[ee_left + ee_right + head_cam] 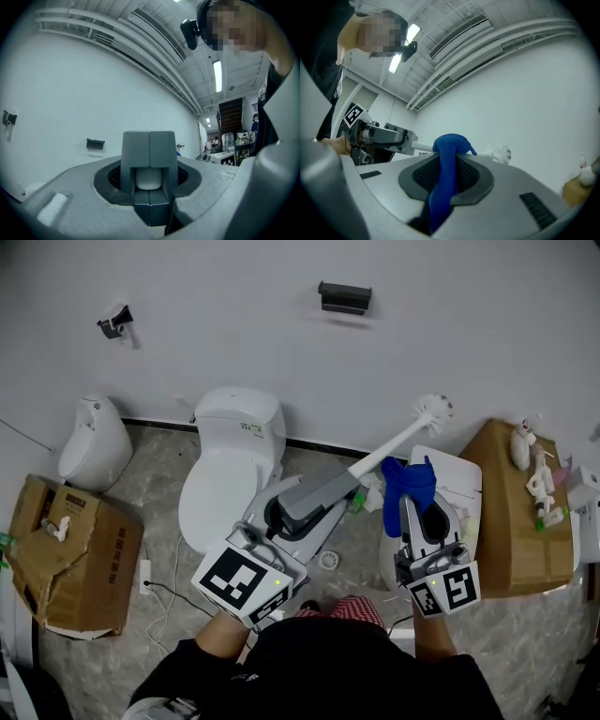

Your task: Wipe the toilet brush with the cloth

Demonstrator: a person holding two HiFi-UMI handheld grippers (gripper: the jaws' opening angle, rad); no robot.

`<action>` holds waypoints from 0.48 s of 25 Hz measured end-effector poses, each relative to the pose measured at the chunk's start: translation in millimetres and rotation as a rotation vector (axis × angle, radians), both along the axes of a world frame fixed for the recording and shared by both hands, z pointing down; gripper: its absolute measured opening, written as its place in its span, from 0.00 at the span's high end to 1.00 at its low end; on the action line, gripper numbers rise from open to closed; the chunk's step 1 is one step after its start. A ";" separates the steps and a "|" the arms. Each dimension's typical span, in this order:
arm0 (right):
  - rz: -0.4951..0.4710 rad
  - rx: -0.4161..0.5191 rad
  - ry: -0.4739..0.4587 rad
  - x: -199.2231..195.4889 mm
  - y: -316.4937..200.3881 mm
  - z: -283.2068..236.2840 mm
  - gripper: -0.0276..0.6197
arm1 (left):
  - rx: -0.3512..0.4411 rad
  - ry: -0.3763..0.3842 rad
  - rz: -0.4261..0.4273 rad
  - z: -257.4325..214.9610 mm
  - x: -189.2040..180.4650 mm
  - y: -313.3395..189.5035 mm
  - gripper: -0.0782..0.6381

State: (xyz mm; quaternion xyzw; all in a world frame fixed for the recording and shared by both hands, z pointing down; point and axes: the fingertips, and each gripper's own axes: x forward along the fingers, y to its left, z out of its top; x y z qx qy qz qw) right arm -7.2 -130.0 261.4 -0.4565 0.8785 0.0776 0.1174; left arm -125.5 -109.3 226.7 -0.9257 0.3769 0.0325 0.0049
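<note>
Staged washroom bay within an industrial hall. White ceramic toilet and white ceramic urinal stand against a bare white wall, beside a torn brown cardboard box. Exposed ceiling ducting overhead.

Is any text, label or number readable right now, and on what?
No text reads clearly.
Label on the toilet tank: too small to read.
Print on the left cardboard box: too blurred to read.
Marker cubes: black-and-white patterns only, no letters.
</note>
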 end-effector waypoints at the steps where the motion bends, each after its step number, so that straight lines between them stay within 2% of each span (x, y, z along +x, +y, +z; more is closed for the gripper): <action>1: -0.007 -0.001 0.004 -3.3 1.7 1.4 0.85 | 0.002 0.002 -0.001 -0.5 -0.5 0.5 0.66; 12: -0.109 0.009 0.026 -40.7 13.3 3.1 0.85 | 0.010 0.012 0.043 -4.6 10.9 8.3 0.66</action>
